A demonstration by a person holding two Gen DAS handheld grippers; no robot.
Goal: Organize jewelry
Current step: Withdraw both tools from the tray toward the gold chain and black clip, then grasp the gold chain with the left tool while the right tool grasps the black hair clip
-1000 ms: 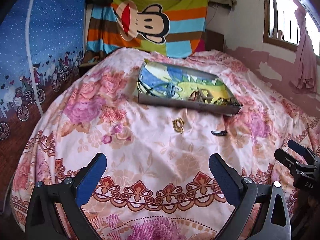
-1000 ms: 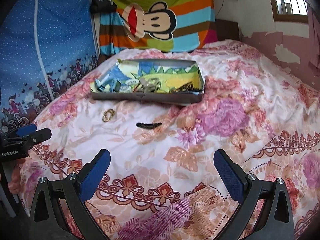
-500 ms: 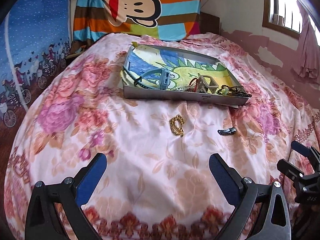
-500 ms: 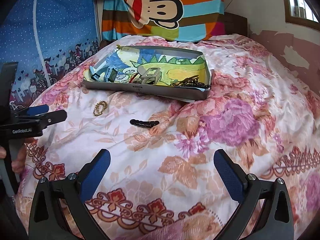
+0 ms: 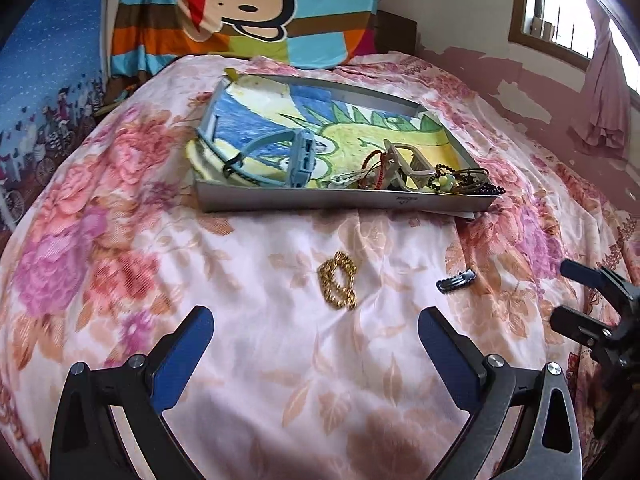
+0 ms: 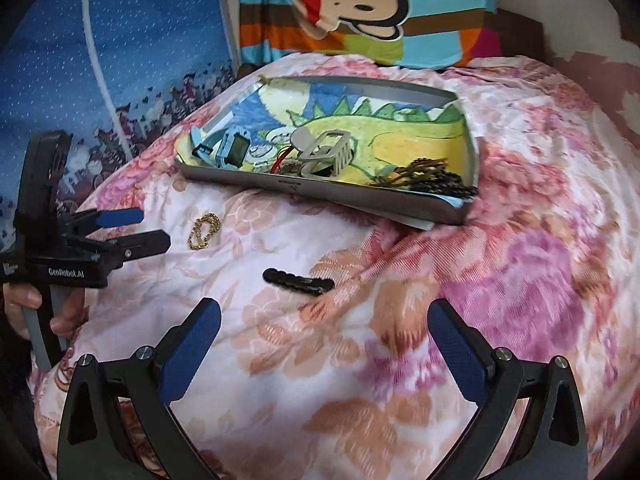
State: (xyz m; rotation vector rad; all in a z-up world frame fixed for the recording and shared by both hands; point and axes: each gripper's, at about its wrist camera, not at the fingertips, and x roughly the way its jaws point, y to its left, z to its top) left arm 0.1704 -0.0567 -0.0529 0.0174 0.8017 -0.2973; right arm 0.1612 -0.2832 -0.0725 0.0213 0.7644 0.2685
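Note:
A gold chain (image 5: 337, 285) lies on the floral bedspread, just ahead of my open, empty left gripper (image 5: 316, 330); it also shows in the right wrist view (image 6: 204, 231). A black hair clip (image 6: 298, 281) lies just ahead of my open, empty right gripper (image 6: 324, 320); in the left wrist view the clip (image 5: 456, 280) is to the right of the chain. A grey tray (image 5: 340, 200) with a dinosaur drawing holds a blue watch (image 5: 300, 156), a clear claw clip (image 5: 404, 164) and dark bead strings (image 5: 468, 182). The tray (image 6: 332, 192) sits beyond both loose pieces.
The bed fills both views. A striped monkey blanket (image 5: 240, 12) hangs at its head, a blue printed curtain (image 6: 120, 48) runs along the left side, and a pink wall with a window (image 5: 560, 4) stands on the right. A hand (image 6: 24, 308) holds the left gripper's handle.
Both grippers have moved forward toward the tray. The chain and the hair clip now sit much closer to the open jaws. Neither object has moved.

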